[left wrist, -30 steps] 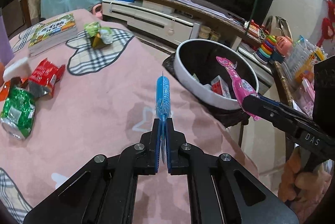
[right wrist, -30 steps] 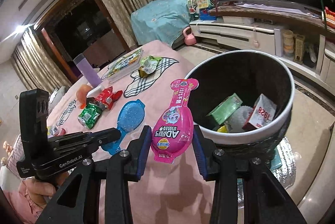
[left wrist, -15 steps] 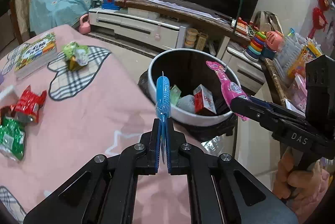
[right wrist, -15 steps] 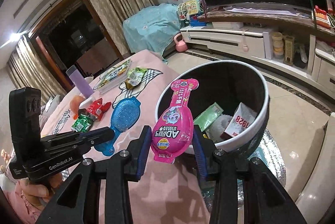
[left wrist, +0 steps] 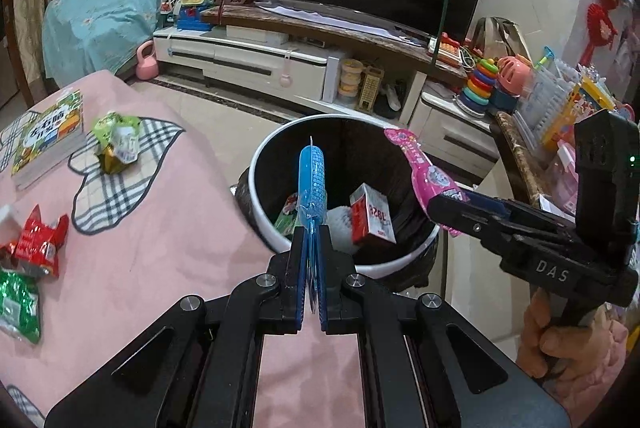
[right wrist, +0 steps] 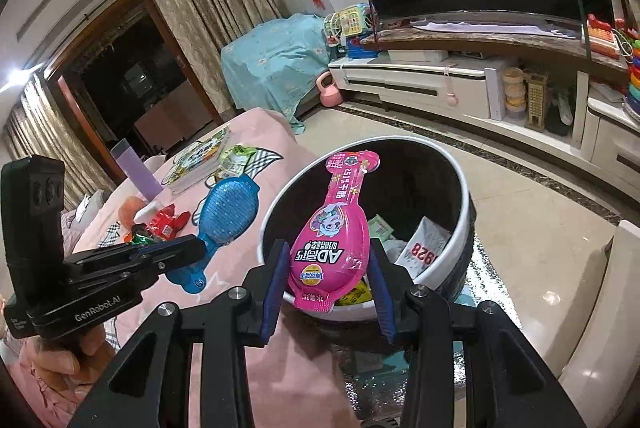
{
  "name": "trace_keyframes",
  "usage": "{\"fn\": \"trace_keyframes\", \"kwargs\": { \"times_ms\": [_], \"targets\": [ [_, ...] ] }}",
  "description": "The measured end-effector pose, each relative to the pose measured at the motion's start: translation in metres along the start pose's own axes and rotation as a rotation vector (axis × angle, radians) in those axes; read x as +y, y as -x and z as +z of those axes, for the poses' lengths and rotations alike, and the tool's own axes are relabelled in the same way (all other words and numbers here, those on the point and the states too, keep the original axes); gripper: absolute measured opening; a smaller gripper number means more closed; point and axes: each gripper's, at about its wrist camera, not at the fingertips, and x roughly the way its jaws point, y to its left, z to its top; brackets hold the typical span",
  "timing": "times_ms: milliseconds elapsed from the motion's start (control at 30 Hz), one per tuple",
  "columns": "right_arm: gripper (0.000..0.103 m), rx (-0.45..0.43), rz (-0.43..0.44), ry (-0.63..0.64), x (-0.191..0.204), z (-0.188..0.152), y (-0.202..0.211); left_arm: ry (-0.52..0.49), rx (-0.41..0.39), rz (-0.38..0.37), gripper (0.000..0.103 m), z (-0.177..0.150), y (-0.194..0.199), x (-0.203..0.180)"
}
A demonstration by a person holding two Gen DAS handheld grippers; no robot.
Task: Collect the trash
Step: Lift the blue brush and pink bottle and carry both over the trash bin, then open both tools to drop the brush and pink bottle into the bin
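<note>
My pink packet [right wrist: 332, 240] hides part of the bin's [right wrist: 464, 199] contents; green wrapper [left wrist: 18, 302] cut off at left edge.

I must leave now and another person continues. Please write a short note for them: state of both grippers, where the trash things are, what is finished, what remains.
Left gripper: shut on the blue packet, held edge-on at the trash bin's near rim.
Right gripper: shut on the pink packet, its top over the bin.
Done: a white carton and other scraps lie in the bin.
Left: drop both packets in; then collect the red wrapper, green wrapper and crumpled green packet from the pink cloth.
</note>
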Motion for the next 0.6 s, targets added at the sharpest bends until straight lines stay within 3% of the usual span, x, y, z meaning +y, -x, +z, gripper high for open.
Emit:
{"fn": "trace_keyframes", "kwargs": {
  "times_ms": [600],
  "targets": [
    [0.040,0.068,-0.056,0.021,-0.020,0.022,-0.030,-0.015,0.075,-0.003,0.004,0.026,-0.053,-0.003]
  ]
}}
